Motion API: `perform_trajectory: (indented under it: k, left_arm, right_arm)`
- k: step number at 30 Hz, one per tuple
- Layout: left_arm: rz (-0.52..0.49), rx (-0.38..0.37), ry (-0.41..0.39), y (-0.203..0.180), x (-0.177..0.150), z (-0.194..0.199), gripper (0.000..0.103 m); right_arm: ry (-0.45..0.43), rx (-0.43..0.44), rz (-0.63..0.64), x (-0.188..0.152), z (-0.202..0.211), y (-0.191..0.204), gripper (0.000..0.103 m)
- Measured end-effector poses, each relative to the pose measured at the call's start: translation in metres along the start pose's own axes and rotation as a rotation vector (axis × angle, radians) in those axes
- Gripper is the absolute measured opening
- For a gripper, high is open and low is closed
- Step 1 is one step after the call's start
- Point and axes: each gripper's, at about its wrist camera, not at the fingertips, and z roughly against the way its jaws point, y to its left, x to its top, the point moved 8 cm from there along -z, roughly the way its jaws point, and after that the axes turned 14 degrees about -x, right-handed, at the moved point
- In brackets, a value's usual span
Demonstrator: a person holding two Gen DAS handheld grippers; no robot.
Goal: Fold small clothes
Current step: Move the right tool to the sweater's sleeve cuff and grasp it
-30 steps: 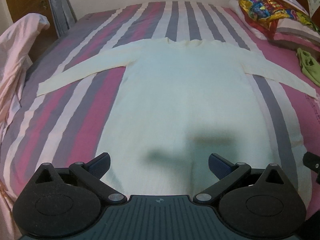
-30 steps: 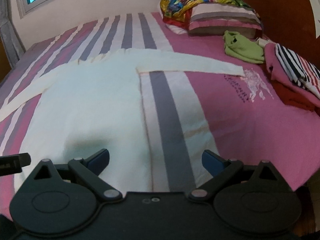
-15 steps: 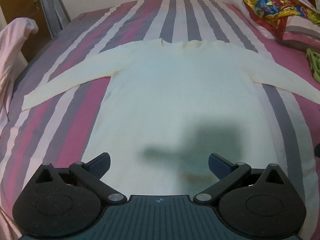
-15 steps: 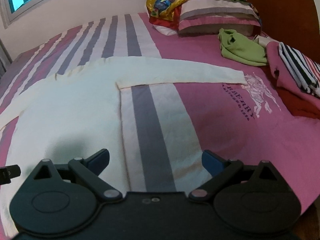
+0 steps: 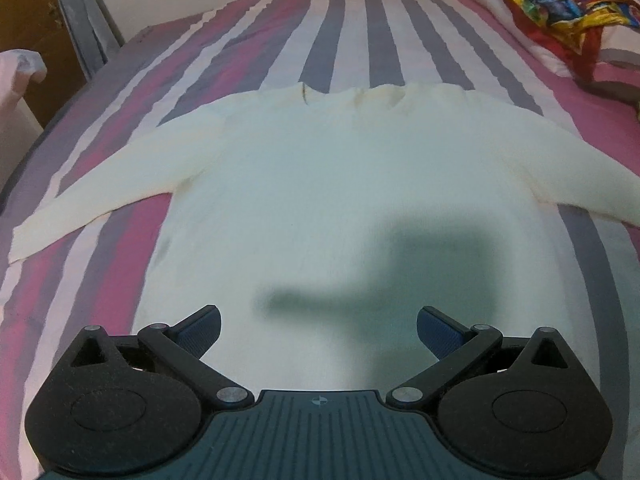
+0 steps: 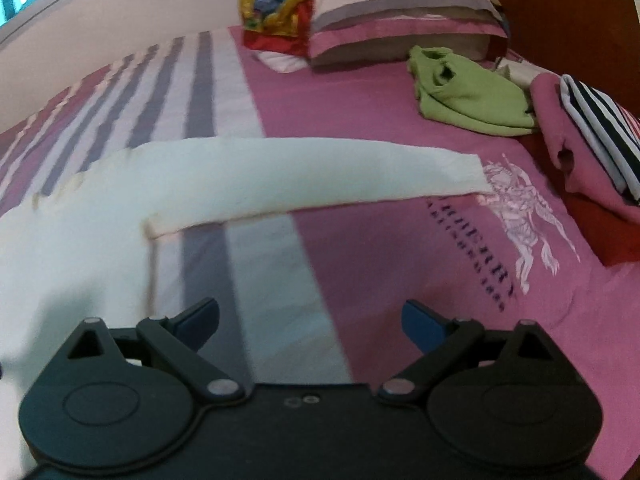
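The bed (image 5: 344, 16) carries a white top (image 5: 340, 184) spread flat mid-bed, both sleeves out toward the side edges; no fold made yet, so all folding is left. The left gripper (image 5: 319, 330) hovers over its hem, the right gripper (image 6: 310, 322) beside its right edge, both with jaws released and empty.
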Motion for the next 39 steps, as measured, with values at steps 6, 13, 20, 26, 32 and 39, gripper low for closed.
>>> perform_trajectory:
  k: [6, 13, 20, 26, 32, 39]
  left_arm:
    - [0.026, -0.017, 0.007, -0.001, 0.02, -0.034, 0.103]
    - [0.037, -0.01, 0.013, 0.002, 0.038, -0.059, 0.103]
    - [0.026, -0.001, 0.012, 0.008, 0.044, -0.074, 0.103]
    - [0.027, 0.011, 0.009, 0.008, 0.053, -0.084, 0.103]
    - [0.02, 0.011, 0.003, 0.008, 0.053, -0.086, 0.103]
    - [0.039, 0.021, 0.003, 0.021, 0.056, -0.089, 0.103]
  right_arm:
    - [0.021, -0.036, -0.061, 0.026, -0.045, -0.017, 0.097]
    - [0.053, -0.065, -0.13, 0.046, -0.093, -0.035, 0.096]
    - [0.115, -0.054, -0.292, 0.06, -0.137, -0.068, 0.094]
    - [0.104, -0.064, -0.369, 0.066, -0.153, -0.082, 0.088]
    - [0.132, -0.058, -0.466, 0.072, -0.168, -0.1, 0.028]
    - [0.128, -0.055, -0.539, 0.082, -0.178, -0.114, 0.025]
